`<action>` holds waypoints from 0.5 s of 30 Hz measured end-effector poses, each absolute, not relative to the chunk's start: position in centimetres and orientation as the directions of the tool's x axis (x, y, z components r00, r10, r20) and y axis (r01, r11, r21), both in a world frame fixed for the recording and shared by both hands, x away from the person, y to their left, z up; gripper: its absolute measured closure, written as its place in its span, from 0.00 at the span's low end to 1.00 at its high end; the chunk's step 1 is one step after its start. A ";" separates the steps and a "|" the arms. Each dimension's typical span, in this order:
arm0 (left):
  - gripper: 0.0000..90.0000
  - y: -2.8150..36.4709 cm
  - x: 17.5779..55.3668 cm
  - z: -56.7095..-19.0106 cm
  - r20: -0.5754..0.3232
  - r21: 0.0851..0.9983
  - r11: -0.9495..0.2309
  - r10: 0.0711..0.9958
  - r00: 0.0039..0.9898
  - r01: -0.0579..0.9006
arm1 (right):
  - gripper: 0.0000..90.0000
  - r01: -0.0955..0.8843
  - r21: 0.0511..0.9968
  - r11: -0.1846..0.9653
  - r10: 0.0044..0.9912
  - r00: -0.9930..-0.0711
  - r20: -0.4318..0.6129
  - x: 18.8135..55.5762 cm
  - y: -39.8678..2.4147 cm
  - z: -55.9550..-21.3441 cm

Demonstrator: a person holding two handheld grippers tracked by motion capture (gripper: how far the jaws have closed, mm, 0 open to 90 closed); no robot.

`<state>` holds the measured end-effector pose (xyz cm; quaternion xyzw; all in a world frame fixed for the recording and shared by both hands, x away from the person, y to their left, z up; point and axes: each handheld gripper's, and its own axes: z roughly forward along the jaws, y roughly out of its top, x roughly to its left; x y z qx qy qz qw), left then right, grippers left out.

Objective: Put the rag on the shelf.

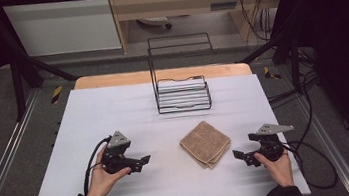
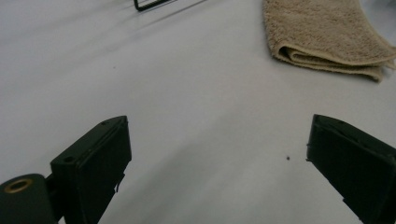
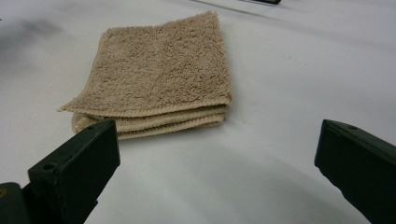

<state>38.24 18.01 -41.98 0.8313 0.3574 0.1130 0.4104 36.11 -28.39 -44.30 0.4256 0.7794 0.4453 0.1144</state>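
Both sets of jaws stand wide apart with nothing between them: my left gripper (image 1: 137, 162) rests low on the white table (image 1: 114, 115), its jaws pointing in toward the middle, and my right gripper (image 1: 244, 157) mirrors it from the other side, facing the folded towel (image 1: 205, 144) squarely. In the right gripper view the towel (image 3: 163, 74) lies just ahead of the jaws, its stacked layered edge turned toward me; in the left gripper view the towel (image 2: 322, 32) sits farther off, up and to the right, apart from the jaws. It lies flat between the two grippers, nearer the right one, turned like a diamond in the high view. I judge it to be light, soft terry that will sag and unfold if I lift it by one corner or a single layer; it should not slip, since the pile gives the pads something to bite. The best hold, I think, is across the thick layered edge facing the right gripper, pinching all the layers together, with the left gripper free to support the far side. A black wire rack (image 1: 182, 93) stands well beyond the towel toward the table's far edge. The table around the towel is bare, so there is open room on every side, and the near edge sits close behind both hands.
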 end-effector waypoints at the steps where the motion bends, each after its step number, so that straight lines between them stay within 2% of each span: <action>1: 0.07 17.6 38.3 -41.9 -0.106 0.762 -0.411 0.683 0.722 0.501 | 0.01 0.562 0.791 0.242 0.766 -0.611 0.200 36.1 -28.4 -44.3; 15: 0.09 13.2 39.4 -41.3 -0.123 0.757 -0.421 0.659 0.742 0.500 | 0.01 0.568 0.786 0.242 0.767 -0.609 0.204 36.1 -28.3 -44.3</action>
